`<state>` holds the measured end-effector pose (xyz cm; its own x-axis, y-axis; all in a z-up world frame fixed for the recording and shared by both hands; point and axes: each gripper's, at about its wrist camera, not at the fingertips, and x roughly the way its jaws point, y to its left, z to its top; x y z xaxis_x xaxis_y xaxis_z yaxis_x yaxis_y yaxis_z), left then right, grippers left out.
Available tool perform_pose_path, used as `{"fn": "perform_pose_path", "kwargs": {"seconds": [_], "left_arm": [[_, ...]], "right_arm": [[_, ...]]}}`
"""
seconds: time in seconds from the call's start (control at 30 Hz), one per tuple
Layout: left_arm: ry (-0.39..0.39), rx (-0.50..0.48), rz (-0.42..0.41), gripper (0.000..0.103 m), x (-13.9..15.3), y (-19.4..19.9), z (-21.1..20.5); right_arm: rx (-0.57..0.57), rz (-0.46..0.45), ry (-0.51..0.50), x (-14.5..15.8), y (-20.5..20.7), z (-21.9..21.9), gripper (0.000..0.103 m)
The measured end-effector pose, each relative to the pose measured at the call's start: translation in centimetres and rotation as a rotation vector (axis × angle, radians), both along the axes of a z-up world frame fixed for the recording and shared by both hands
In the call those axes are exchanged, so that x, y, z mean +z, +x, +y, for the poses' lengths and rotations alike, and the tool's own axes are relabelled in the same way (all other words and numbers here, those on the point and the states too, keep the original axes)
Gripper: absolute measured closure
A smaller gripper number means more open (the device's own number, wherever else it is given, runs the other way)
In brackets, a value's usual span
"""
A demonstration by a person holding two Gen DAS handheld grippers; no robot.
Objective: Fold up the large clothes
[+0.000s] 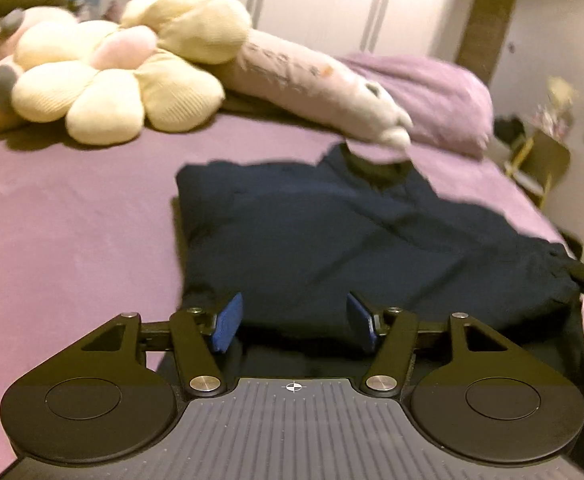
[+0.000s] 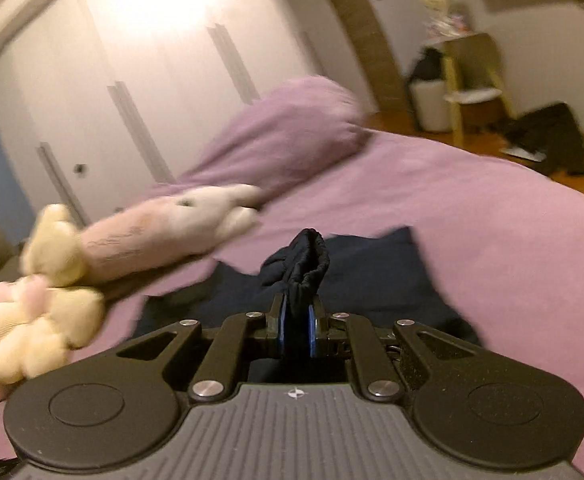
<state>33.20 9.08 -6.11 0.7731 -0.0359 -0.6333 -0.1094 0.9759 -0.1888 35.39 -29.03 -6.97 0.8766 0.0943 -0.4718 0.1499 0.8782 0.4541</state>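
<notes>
Navy garment (image 1: 331, 240): one; right gripper (image 2: 296, 330) jaws clamp it, left gripper (image 1: 292, 322) jaws spread.

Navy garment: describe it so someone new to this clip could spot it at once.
Start at the purple bed. The navy garment lies spread across its middle, nearer the camera than the flower plush and the long pink plush. It is the only dark thing on the bed; the right gripper pinches its gathered edge, the left gripper is open at its near hem.
</notes>
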Motion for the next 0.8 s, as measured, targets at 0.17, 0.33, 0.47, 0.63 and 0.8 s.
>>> {"fn": "perform_pose_path", "kwargs": {"seconds": [0.17,0.33,0.47,0.63,0.8], "left_arm": [[0.022,0.013,0.088,0.038,-2.3,0.3,0.1],[0.103,0.033,0.084,0.038,-2.6,1.7,-0.2],[0.133,0.050,0.082,0.036,-3.0,2.4,-0.2],[0.122,0.007,0.104,0.034,-1.8,1.3,0.3],[0.100,0.015,-0.008,0.027,1.7,0.5,1.5]], "right_arm": [[0.064,0.109,0.112,-3.3,0.8,-1.4,0.064],[0.083,0.119,0.045,-3.0,2.0,0.1,0.086],[0.037,-0.047,-0.055,-0.5,1.0,0.8,0.088],[0.039,0.126,-0.192,-2.6,3.2,0.6,0.075],[-0.056,0.013,-0.246,-0.8,0.5,-0.4,0.066]]}}
